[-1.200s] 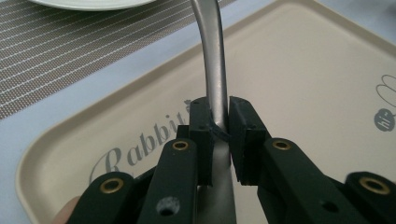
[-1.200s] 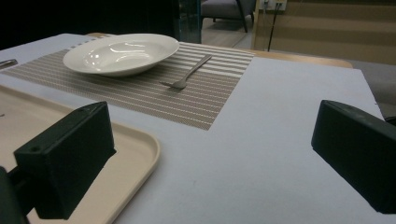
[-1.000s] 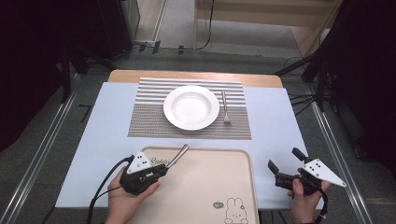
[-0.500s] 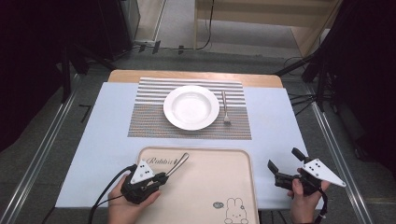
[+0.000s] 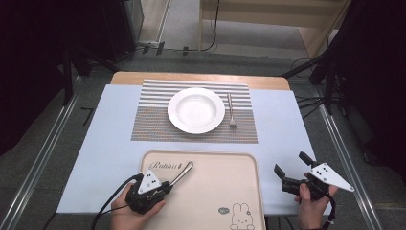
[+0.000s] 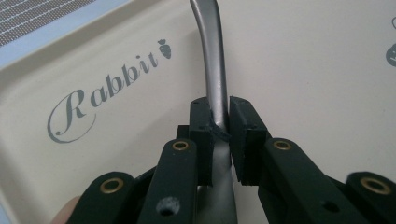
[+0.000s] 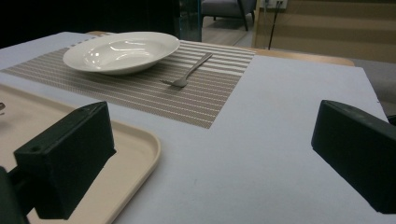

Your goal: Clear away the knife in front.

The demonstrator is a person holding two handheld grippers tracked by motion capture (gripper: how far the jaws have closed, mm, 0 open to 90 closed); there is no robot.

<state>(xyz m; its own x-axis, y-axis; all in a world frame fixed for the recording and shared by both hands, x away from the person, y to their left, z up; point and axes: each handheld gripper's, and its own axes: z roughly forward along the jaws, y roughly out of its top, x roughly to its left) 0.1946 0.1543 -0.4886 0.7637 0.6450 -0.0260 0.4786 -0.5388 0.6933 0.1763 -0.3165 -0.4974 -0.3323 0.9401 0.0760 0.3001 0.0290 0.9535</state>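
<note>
- Two tongs are under your control: your left tongs (image 5: pixel 168 184) sit at the lower left of the high view, over the beige tray (image 5: pixel 239 165), and your right tongs (image 5: pixel 290 172) sit at the lower right, off the tray's edge.
- Your left tongs are clamped on the handle of a metal utensil (image 6: pixel 215 79). The left gripper view shows both pads pressed against the shaft, with no gap on either side.
- The bowl end of that utensil is hidden behind the jaws, so I cannot tell whether it is a spoon or a knife. In the high view its free end (image 5: pixel 184 170) points up and right, just under the tray's "Rabbit" lettering.
- The grip sits partway along the handle; judged from this, you hold it so in order to keep the shaft in line with the jaws for a controlled lift.
- Your right tongs stand wide open with nothing between them, waiting over the bare desk (image 7: pixel 280 154), apparently clear of the left hand's work.
- The white plate (image 5: pixel 196 109) rests on the striped placemat (image 5: pixel 153 125) at centre frame, with a fork (image 5: pixel 231 110) just beside its right rim.
- Judgement: the mat left of the plate is vacant, a likely spot for the held utensil.
</note>
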